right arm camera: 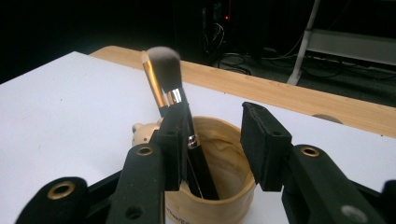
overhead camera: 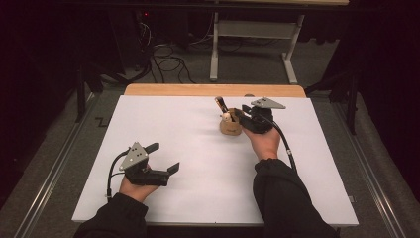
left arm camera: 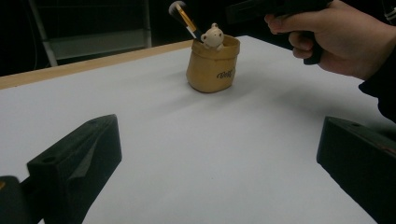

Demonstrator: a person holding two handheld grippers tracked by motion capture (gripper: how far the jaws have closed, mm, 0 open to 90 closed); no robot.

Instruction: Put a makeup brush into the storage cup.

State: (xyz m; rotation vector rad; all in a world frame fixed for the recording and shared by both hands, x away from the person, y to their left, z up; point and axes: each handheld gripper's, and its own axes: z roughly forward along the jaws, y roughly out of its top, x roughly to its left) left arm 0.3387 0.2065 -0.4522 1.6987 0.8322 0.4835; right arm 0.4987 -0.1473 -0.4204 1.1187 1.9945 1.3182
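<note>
Both grippers' jaws gape; right gripper (right arm camera: 212,142) view shows two brushes (right arm camera: 163,74) in the cup (right arm camera: 229,186).

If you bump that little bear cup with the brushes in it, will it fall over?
Probably not easily: the cup looks squat and wide at the base. The brushes lean to one side, so a hard nudge from the right gripper might rock it. It may slide on the smooth white table.

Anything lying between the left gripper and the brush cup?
Nothing: in the left gripper view, bare white table runs from the open left gripper to the cup; the high view agrees.
</note>
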